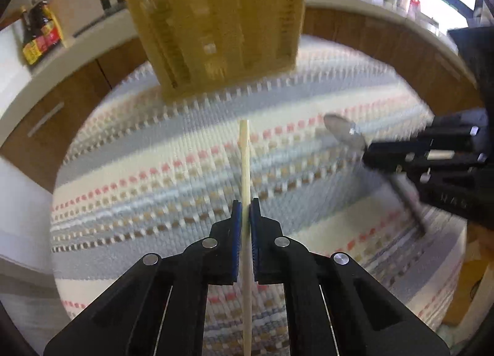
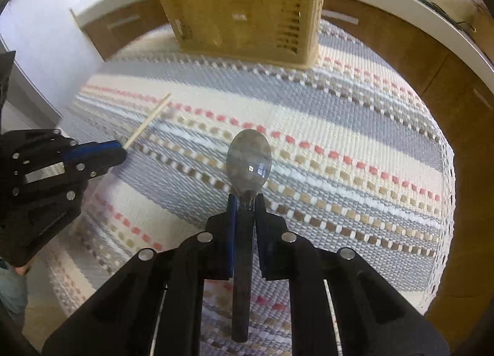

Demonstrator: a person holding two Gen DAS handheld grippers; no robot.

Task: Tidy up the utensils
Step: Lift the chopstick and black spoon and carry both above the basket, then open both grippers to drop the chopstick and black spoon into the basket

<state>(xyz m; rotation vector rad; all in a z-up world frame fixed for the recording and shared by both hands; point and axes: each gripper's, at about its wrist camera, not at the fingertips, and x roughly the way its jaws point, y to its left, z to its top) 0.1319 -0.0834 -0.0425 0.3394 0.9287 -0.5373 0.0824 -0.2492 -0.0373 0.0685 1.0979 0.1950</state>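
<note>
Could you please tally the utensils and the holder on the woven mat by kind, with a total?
Wooden chopstick, held in the left gripper: 1
Metal spoon, held in the right gripper: 1
Slotted yellow utensil holder at the far edge of the striped mat: 1
Total: 3; handles sticking out of the holder's top are too blurred to count.

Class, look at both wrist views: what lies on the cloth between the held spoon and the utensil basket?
Nothing: in the right wrist view only bare striped cloth separates the spoon from the basket.
</note>
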